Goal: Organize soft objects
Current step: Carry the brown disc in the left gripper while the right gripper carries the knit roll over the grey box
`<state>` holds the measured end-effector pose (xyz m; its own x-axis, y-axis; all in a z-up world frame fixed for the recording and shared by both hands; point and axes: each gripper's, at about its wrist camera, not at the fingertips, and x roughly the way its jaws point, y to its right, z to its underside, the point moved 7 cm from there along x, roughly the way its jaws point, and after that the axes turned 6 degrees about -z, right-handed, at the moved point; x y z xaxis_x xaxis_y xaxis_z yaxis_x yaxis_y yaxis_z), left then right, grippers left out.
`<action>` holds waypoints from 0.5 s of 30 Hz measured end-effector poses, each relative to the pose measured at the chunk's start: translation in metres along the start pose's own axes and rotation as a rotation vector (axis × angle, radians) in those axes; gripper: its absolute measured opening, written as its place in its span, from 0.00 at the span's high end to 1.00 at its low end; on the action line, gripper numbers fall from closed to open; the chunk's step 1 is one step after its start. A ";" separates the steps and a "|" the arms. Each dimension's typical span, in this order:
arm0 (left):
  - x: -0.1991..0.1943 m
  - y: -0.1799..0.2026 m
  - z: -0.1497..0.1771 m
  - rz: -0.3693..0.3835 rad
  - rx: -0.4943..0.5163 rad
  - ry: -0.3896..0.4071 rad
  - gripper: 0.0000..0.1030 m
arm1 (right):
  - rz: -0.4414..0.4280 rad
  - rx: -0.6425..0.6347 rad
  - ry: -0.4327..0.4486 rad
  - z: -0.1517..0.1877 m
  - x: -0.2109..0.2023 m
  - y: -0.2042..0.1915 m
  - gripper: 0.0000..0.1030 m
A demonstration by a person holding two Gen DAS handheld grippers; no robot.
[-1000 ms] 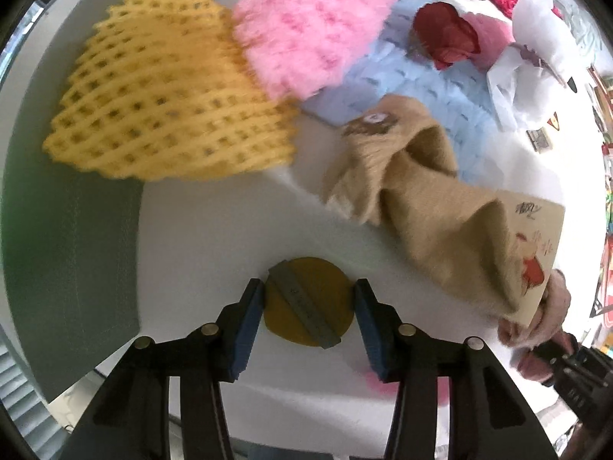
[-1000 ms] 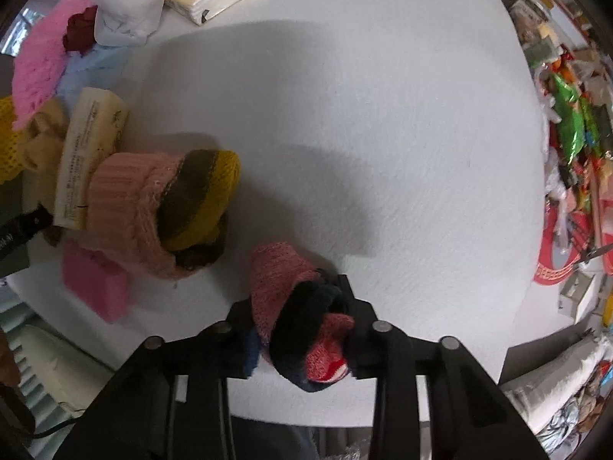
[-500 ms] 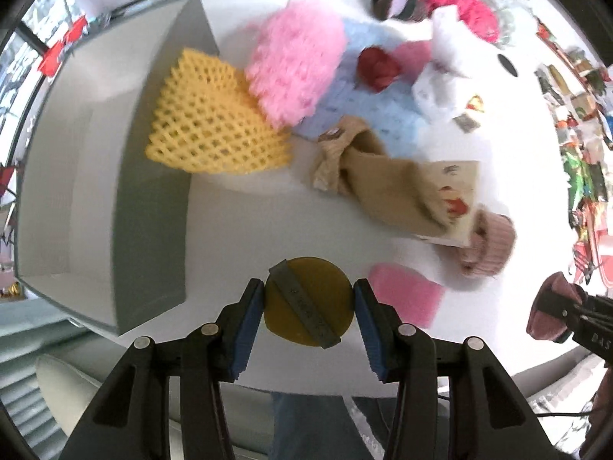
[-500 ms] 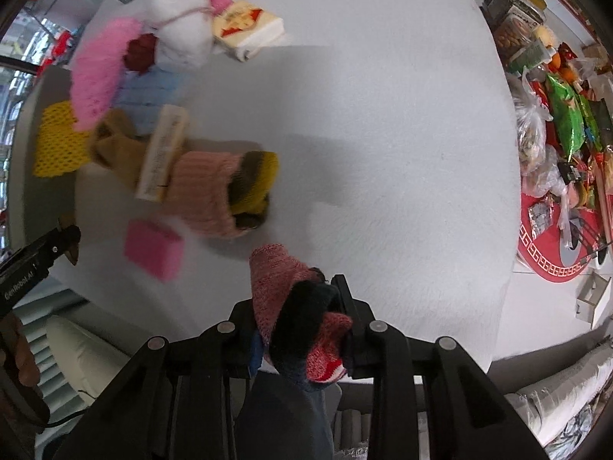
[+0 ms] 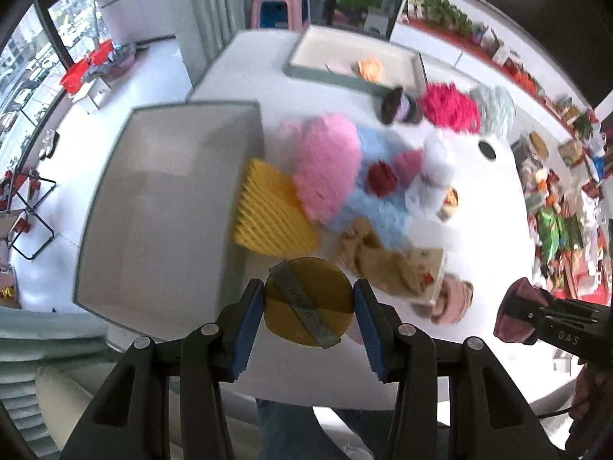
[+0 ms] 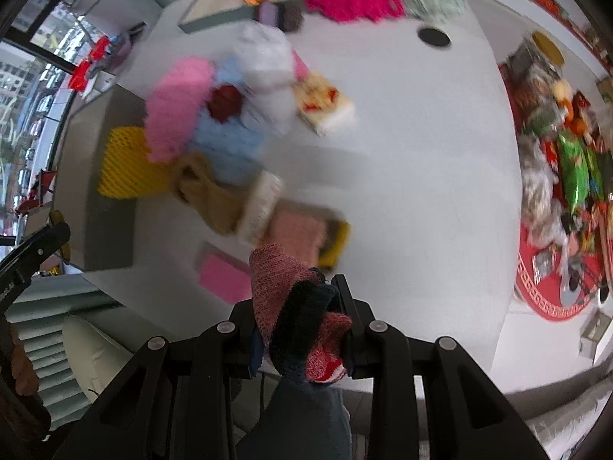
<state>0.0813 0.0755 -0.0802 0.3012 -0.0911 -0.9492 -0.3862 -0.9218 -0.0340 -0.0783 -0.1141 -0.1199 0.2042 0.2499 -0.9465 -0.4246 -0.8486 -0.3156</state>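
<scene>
Bin rim beside yellow mesh — touching

Both wrist views high above table

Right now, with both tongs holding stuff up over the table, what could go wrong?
1. The red and dark sock dangles loose from the right tongs, gripped only at a fold, so it might slip out.
2. The left tongs pinch the yellow round pad only by its edges; a tilt could pop it free.
3. The pictures are blurry from quick motion, and the grey bin sits beside a crowded pile, so a drop might miss.
</scene>
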 end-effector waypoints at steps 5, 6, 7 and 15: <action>-0.009 -0.041 -0.019 0.015 -0.014 0.034 0.52 | -0.009 -0.026 0.035 -0.020 -0.001 -0.042 0.67; -0.008 -0.046 -0.022 0.017 -0.015 0.039 0.52 | -0.007 -0.028 0.039 -0.024 0.002 -0.051 0.67; -0.008 -0.055 -0.026 0.021 -0.015 0.045 0.52 | -0.010 -0.029 0.046 -0.029 0.003 -0.062 0.67; 0.002 -0.122 -0.063 0.030 -0.023 0.070 0.52 | -0.038 -0.051 0.086 -0.064 0.012 -0.148 0.67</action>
<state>0.1843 0.1640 -0.0580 0.3504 -0.1444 -0.9254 -0.3759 -0.9267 0.0022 0.0437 -0.0151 -0.0800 0.2949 0.2433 -0.9240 -0.3701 -0.8625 -0.3452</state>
